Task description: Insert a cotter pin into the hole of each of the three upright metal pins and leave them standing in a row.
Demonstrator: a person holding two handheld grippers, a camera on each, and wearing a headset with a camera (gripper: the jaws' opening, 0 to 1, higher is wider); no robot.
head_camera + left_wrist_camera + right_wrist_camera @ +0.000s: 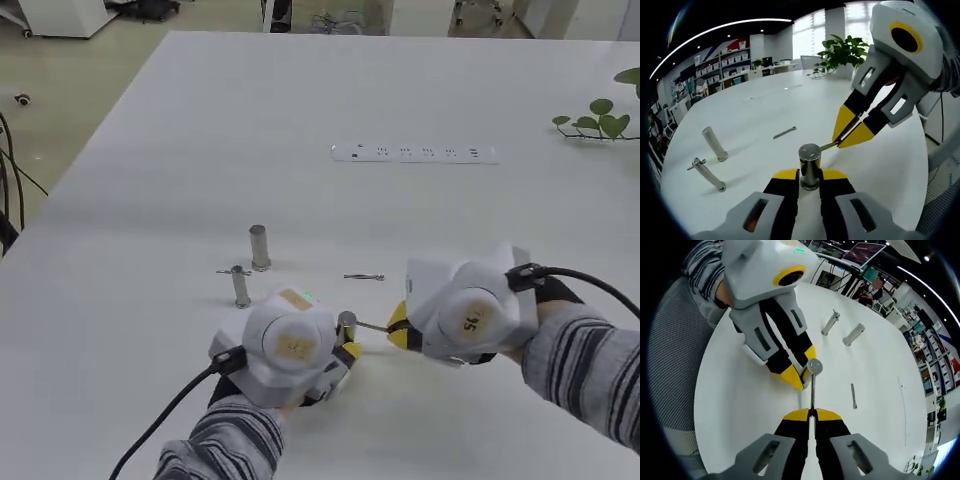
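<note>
1. Three metal pins are standing upright on the white table, and the nearest pin is serving as the landmark.
2. Around that pin's lower part, the left gripper is clenching its jaws, keeping it upright on the table.
3. Just right of the nearest pin, the right gripper is pinching a cotter pin between closed jaws. The tip is reaching the pin's upper end, but I cannot tell whether it is entering the hole.
4. Left of the nearest pin and slightly beyond it, a fitted pin is carrying a cotter through its top.
5. Farther beyond the nearest pin, a bare pin is standing just beside the fitted one.
6. Near the nearest pin, on its far side, a spare cotter pin is lying flat.
7. Well beyond the nearest pin, a power strip is lying on the table.
</note>
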